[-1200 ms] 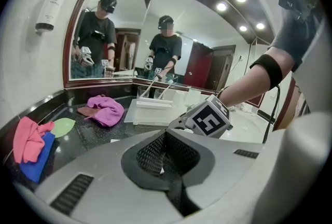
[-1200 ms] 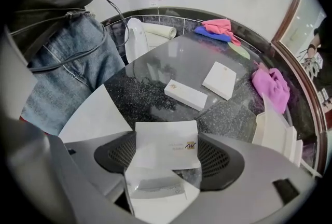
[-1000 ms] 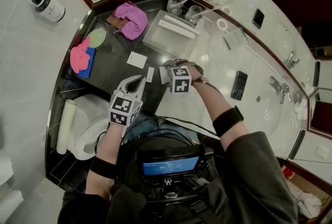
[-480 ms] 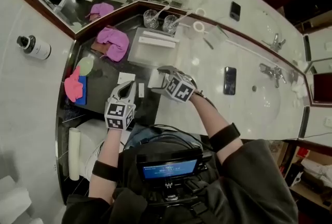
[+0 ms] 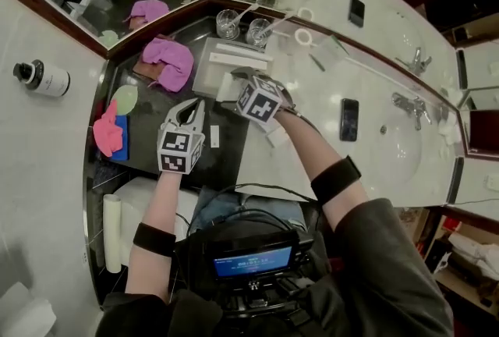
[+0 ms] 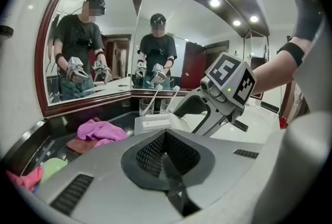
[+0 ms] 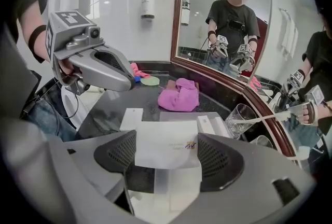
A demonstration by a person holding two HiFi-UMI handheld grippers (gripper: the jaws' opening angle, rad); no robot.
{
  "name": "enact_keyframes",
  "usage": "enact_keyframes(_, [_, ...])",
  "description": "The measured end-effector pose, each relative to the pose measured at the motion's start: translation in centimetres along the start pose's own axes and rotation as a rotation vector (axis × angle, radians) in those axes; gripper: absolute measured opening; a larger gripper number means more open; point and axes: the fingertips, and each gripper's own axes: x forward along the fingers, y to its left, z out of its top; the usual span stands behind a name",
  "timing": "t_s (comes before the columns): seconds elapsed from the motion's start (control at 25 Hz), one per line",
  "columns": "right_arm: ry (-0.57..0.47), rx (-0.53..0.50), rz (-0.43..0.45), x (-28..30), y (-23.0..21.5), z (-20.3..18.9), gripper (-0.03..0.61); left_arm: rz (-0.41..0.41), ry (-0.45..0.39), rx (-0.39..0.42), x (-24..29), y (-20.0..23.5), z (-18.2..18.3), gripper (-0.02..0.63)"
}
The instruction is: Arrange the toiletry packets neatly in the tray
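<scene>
My right gripper (image 5: 234, 83) is shut on a flat white toiletry packet (image 7: 167, 149) and holds it above the dark counter, just short of the translucent tray's (image 5: 204, 69) near edge. In the right gripper view the tray (image 7: 181, 115) holds white boxes (image 7: 211, 125). A second white packet (image 7: 131, 118) lies flat on the counter to the tray's left. In the head view a narrow packet (image 5: 214, 136) lies beside my left gripper (image 5: 194, 104). The left gripper (image 6: 166, 154) is shut and empty, hovering left of the right one.
A pink cloth (image 5: 169, 58) lies left of the tray. Two glasses (image 5: 228, 23) with toothbrushes stand behind it by the mirror. A green disc (image 5: 125, 99) and a pink-and-blue cloth (image 5: 110, 133) are at the counter's left end. A phone (image 5: 349, 119), faucet (image 5: 405, 105) and sink lie right.
The right gripper has risen and rolled with the white packet in it, moving toward the tray. The left gripper has shifted across the counter, staying shut.
</scene>
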Motion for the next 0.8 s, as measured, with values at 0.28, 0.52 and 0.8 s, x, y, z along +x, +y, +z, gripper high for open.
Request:
enact_keyframes(0.28, [0.066, -0.062, -0.005, 3.6, -3.3, 2.2, 0.391, 0.037, 0.010, -0.027, 1.7, 3.8, 0.0, 0.002])
enact_keyframes(0.52, [0.127, -0.092, 0.001, 6.1, -3.5, 2.0, 0.391, 0.058, 0.017, -0.045, 1.3, 5.7, -0.7, 0.002])
enact_keyframes(0.8, [0.159, -0.095, -0.033, 7.4, -4.2, 1.4, 0.407, 0.068, 0.015, -0.067, 0.9, 6.7, -1.2, 0.002])
